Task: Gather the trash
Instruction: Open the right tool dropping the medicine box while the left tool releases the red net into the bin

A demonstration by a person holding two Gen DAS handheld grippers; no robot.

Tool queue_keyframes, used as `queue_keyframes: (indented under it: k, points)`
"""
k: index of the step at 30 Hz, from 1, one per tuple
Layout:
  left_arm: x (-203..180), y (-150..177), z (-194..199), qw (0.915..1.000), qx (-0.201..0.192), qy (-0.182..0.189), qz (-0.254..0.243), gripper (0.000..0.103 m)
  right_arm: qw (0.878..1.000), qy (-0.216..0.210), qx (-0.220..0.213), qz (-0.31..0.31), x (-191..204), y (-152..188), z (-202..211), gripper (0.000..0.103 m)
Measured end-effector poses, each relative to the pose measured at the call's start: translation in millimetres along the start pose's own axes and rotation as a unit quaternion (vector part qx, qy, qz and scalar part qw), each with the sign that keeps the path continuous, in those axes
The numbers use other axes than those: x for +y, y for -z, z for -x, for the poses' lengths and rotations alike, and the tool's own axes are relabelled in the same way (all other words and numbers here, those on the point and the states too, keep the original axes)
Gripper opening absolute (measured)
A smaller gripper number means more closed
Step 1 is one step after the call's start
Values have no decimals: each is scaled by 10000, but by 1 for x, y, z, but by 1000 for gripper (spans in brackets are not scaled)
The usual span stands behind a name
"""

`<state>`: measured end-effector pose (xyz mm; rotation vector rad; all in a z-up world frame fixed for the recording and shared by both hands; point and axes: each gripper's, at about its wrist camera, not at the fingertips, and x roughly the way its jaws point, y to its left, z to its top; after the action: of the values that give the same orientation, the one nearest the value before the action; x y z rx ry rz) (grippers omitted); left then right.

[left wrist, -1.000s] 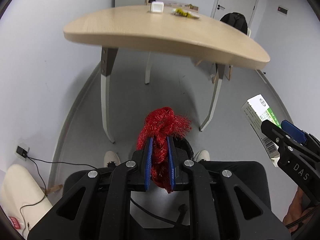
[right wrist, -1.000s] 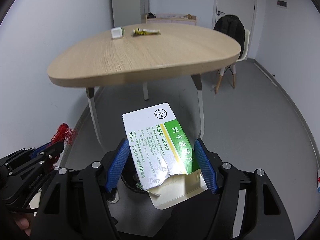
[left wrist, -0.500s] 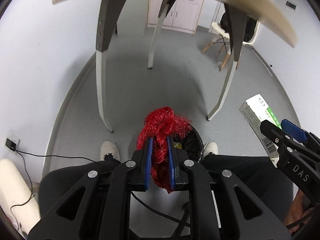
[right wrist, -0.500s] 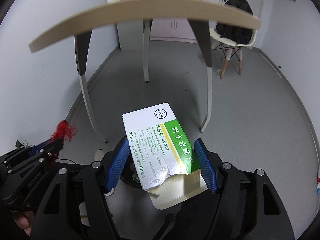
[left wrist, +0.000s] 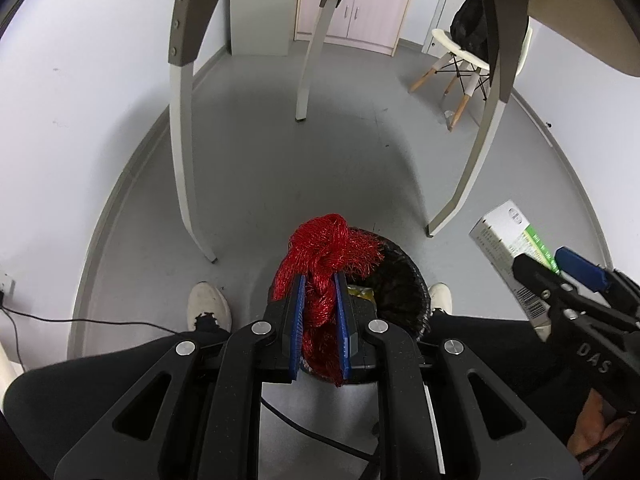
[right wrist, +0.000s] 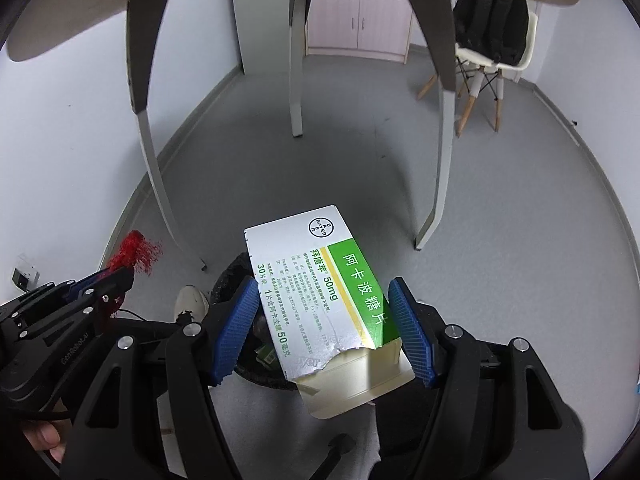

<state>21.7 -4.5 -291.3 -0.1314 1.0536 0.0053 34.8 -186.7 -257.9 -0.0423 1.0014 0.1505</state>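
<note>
My left gripper (left wrist: 319, 280) is shut on a bundle of red mesh netting (left wrist: 328, 248) and holds it above the left rim of a black-lined trash bin (left wrist: 400, 280) on the floor between the person's feet. My right gripper (right wrist: 324, 300) is shut on a white and green medicine box (right wrist: 320, 280) with a torn end, held above the same bin (right wrist: 236, 272). The box also shows at the right of the left wrist view (left wrist: 508, 236). The red netting shows at the left of the right wrist view (right wrist: 136, 250). Some yellow trash (left wrist: 360, 291) lies inside the bin.
The wooden table (right wrist: 80, 12) is overhead, its legs (left wrist: 182, 120) standing on the grey floor ahead. A white chair with a black backpack (right wrist: 492, 32) and a pink cabinet (left wrist: 352, 4) stand at the back. A cable (left wrist: 80, 320) runs along the floor at the left. White shoes (left wrist: 208, 306) flank the bin.
Both grippers have dropped from tabletop height to below the table, tilting down toward the floor. The trash bin has come into view beneath them. Both still hold their items.
</note>
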Motion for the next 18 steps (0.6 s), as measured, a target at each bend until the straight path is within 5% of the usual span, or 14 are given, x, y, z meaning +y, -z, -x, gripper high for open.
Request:
queue_keyframes:
  k: [18]
  points:
    - [26,-6,-76,9986,417,-248,201,13,9976,15,688,48,17,-5,-105,65]
